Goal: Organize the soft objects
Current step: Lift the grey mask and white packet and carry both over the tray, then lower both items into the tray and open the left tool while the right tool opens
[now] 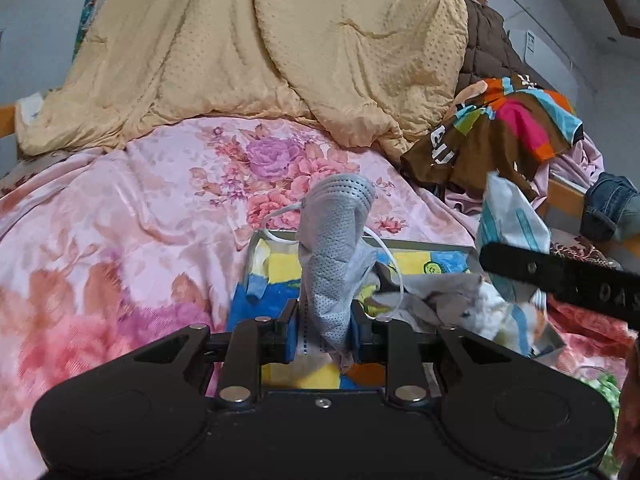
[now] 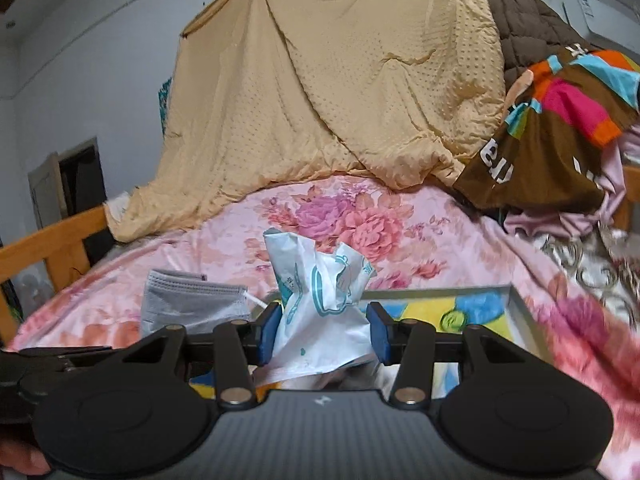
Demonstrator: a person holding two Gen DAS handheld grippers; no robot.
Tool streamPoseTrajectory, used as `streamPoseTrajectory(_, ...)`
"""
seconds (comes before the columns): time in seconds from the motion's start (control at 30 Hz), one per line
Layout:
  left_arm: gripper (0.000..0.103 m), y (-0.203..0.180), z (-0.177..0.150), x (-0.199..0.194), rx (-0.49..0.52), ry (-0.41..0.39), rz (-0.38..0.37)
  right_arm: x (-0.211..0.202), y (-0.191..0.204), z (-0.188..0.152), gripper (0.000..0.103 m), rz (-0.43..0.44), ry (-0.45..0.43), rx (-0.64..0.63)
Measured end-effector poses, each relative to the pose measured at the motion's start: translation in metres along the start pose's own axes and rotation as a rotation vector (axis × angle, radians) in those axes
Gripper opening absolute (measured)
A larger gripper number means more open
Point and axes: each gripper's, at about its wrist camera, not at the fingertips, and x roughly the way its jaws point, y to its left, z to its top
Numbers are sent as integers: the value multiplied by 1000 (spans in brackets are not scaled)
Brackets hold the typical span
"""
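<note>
My left gripper (image 1: 323,330) is shut on a grey face mask (image 1: 336,248), held upright above a shallow tray (image 1: 424,245) with a blue and yellow cartoon lining. The mask also shows in the right wrist view (image 2: 192,306), at the left. My right gripper (image 2: 325,330) has a white and teal crumpled packet (image 2: 320,312) between its blue pads (image 2: 267,332); the jaws stand apart with gaps at the packet's sides. The packet shows in the left wrist view (image 1: 512,232) over the tray's right end. Crumpled cloth and tissue (image 1: 448,300) lie in the tray.
The tray rests on a pink floral bedsheet (image 1: 140,208). A tan quilt (image 1: 260,48) is heaped at the back. A brown multicoloured garment (image 1: 508,128) and jeans (image 1: 608,208) lie at the right. A wooden bed rail (image 2: 52,248) runs along the left.
</note>
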Motion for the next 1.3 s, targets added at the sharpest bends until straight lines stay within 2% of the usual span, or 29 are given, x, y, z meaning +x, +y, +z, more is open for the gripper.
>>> streamPoseTrajectory(0.17, 27, 2, 11, 32, 15, 21, 4, 41, -7, 9, 51, -52, 71, -46)
streamPoseTrajectory(0.43, 27, 18, 17, 65, -50, 80, 14, 82, -8, 0, 51, -72, 179, -98)
streamPoseTrajectory(0.63, 27, 22, 16, 79, -85, 134, -23, 94, -2, -6, 51, -78, 228, -134)
streamPoseTrajectory(0.87, 27, 20, 13, 88, -107, 177, -50, 101, -5, -16, 50, -86, 278, -101)
streamPoseTrajectory(1.3, 28, 17, 14, 91, -119, 185, -51, 99, -12, -19, 53, -84, 284, -83)
